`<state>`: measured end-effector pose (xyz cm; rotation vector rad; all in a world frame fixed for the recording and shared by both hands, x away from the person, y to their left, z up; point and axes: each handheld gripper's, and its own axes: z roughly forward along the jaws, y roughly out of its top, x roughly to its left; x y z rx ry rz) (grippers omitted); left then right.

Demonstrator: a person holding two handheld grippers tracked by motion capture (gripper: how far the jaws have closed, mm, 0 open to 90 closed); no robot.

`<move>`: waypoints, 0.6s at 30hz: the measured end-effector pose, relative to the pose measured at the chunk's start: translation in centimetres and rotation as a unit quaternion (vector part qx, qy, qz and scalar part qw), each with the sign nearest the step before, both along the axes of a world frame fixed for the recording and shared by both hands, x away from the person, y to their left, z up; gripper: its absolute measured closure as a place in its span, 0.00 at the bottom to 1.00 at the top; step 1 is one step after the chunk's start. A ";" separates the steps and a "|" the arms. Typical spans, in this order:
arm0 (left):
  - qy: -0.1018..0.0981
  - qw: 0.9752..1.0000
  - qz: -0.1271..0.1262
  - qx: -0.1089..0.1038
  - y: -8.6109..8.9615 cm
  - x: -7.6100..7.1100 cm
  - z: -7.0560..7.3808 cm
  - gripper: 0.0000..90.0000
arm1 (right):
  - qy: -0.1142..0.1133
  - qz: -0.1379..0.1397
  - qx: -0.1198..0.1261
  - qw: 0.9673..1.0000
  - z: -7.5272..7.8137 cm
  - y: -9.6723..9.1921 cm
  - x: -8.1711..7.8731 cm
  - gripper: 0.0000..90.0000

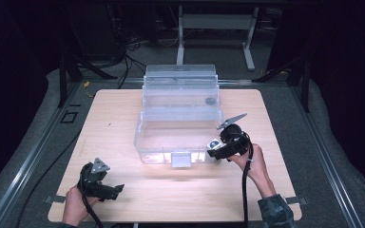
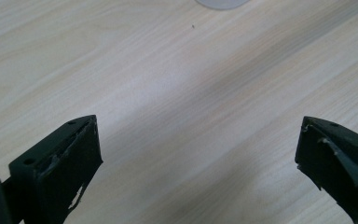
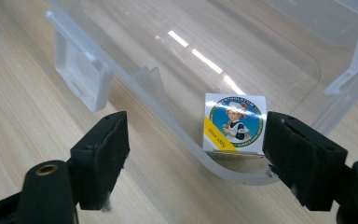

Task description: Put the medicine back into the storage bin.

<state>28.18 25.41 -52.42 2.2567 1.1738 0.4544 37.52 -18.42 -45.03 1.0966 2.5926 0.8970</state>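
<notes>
Small white cube (image 3: 234, 123) with a round printed picture of a child on its face sits inside the clear plastic storage box (image 3: 121, 79), tucked into the near corner just behind the rounded rim, and seems to rest on the box floor. In the high view the same cube (image 1: 214, 143) shows at the front right corner of the box (image 1: 178, 128), whose hinged lid stands open behind it. The right gripper (image 3: 196, 158) is just outside that corner with its fingers (image 3: 100, 154) spread wide: one is on the counter side of the rim, the other is close beside the cube, and neither pad appears to press on it, so the cube looks released rather than held. The left gripper (image 2: 196, 154) hangs over bare pale wooden counter (image 2: 168, 93) near the front left edge, its fingers (image 2: 58, 163) wide apart with nothing between them, well apart from the box. Judged from how things lie, the placing of the cube into the box is essentially done. What seems left is to draw the right gripper clear of the rim, and perhaps to fold the lid down and snap the white front latch (image 1: 180, 159), which hangs unfastened at the middle of the front wall.
</notes>
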 end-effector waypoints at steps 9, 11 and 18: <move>-0.017 1.000 -0.008 -0.015 -0.6 0.1 1.9 0.00 | -0.007 0.010 0.035 0.999 -0.8 -0.7 -0.6 0.27; -0.022 1.000 -0.011 -0.019 -0.8 0.3 2.5 0.00 | -0.012 0.009 0.033 0.999 -0.8 -0.8 -0.6 0.27; -0.046 0.998 -0.022 -0.034 -1.9 2.0 5.5 0.00 | -0.013 0.021 0.032 0.999 -0.5 -0.6 -0.7 0.27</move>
